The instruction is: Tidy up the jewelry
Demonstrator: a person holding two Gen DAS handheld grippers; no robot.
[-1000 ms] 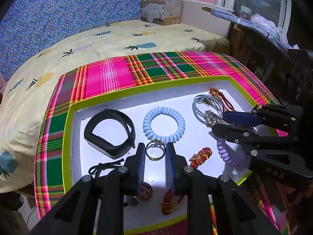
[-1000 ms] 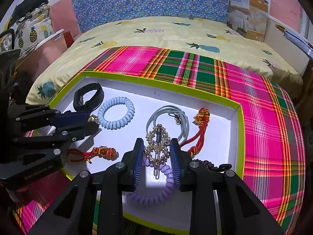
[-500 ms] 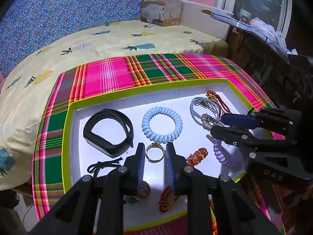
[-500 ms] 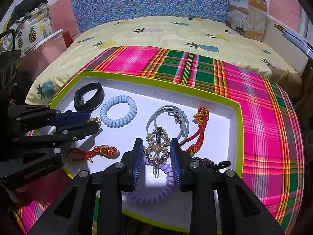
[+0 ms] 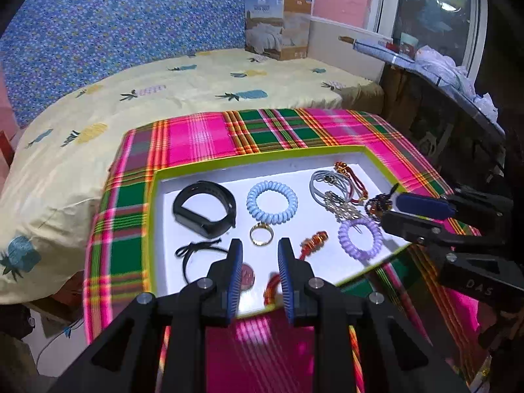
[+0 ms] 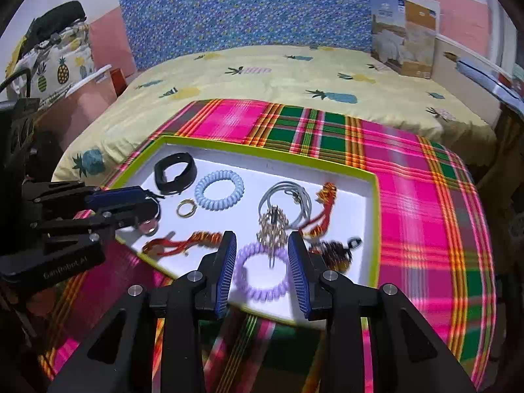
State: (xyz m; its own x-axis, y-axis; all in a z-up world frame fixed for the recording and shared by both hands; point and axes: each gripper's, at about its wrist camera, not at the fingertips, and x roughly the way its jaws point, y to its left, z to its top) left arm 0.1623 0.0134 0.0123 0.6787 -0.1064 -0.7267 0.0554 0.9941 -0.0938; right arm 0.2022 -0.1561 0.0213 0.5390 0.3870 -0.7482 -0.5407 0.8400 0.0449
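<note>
Both tongs hover parted, empty, above tray.

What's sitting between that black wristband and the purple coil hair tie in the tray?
In the left wrist view, between the black wristband and the purple coil tie lie a gold ring and, nearer the tie, a red-and-gold knotted charm.

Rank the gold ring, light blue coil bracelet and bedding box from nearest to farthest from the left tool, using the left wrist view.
1. Gold ring: just ahead of the left tool, in the tray.
2. Light blue coil bracelet: directly behind the ring, mid-tray.
3. Bedding box: far back on the bed, against the wall.
</note>
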